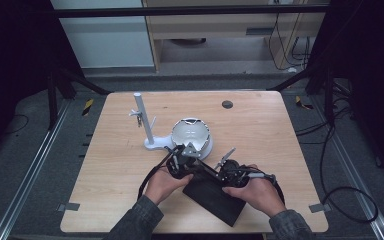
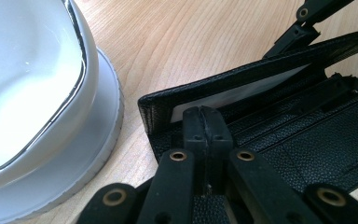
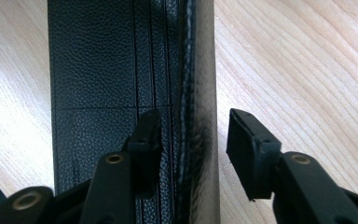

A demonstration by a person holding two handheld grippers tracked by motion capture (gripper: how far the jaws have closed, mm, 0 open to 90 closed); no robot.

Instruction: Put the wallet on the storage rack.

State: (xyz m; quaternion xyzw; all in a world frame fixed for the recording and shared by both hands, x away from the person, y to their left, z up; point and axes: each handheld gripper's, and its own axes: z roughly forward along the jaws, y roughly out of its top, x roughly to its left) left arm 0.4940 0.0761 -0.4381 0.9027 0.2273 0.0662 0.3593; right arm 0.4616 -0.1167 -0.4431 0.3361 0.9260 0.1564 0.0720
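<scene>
Black jaws of our left gripper [image 2: 204, 135] are pressed together, and in the left gripper view they pinch the inner leather of an open black wallet [image 2: 303, 135] just below a white card edge [image 2: 223, 99] that peeks from its pocket. Our left hand [image 1: 162, 184] comes in low from the near edge and angles toward the far right.

Our right gripper [image 3: 193, 140] stands with its jaws apart, straddling the wallet's raised outer flap; one jaw sits over the card slots, the other over bare wood, and neither pad presses on it. Our right hand [image 1: 256, 192] lies level, aimed to the left.

Between our two hands the wallet lies on the wooden table [image 1: 260, 125], near its front edge. Just beyond the left gripper sits a white bowl [image 1: 192, 134] on a white base, beside a white upright stand [image 1: 145, 122].
</scene>
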